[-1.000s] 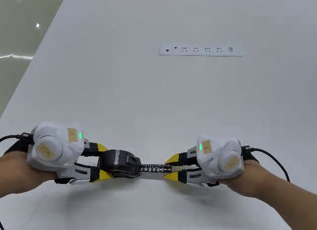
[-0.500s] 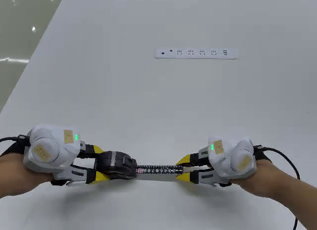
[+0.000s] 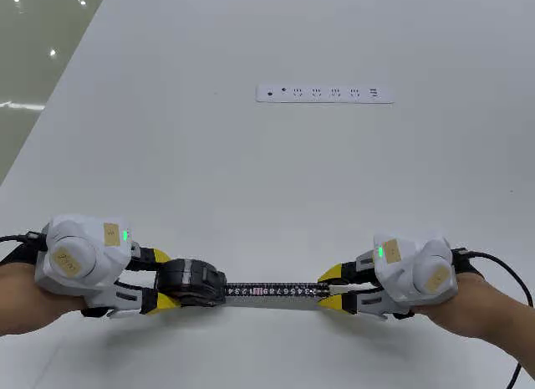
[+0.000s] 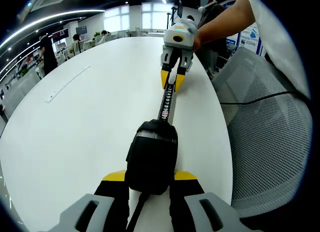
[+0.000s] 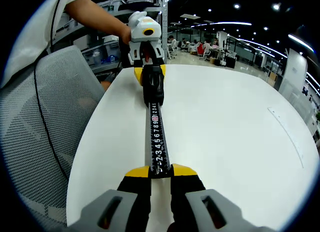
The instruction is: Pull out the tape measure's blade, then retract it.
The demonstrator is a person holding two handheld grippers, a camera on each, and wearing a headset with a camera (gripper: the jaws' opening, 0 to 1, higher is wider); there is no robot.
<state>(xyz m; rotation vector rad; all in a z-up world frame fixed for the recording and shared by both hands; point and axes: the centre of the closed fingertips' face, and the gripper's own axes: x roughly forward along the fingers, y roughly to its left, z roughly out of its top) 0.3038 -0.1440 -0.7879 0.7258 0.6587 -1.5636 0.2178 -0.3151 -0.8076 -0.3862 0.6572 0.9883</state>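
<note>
A white table [image 3: 251, 180] seen from above, with two hand-held grippers working at its near edge. On the left, the left gripper [image 3: 159, 290] has its two yellow-tipped jaws clamped on the sides of a black tape measure [image 3: 192, 282], which sits on the table close to the near edge. A narrow black blade [image 3: 272, 289] with white numbers runs out of the tape measure to the right, lying straight and low along the table. On the right, the right gripper [image 3: 333, 287] has its jaws closed together on the far end of that blade. The two grippers face each other, well apart, with the pulled-out blade stretched between them.

In the left gripper view, the black case fills the space between the jaws, and the blade leads away to the other gripper. In the right gripper view, the numbered blade starts at the pinched jaw tips and runs to the case.

Farther back on the table, near its middle, lies a long white power strip [image 3: 324, 94]. A grey mesh chair [image 5: 45, 122] stands just beside the table's near edge. A black cable [image 3: 501, 276] trails from the right gripper.
</note>
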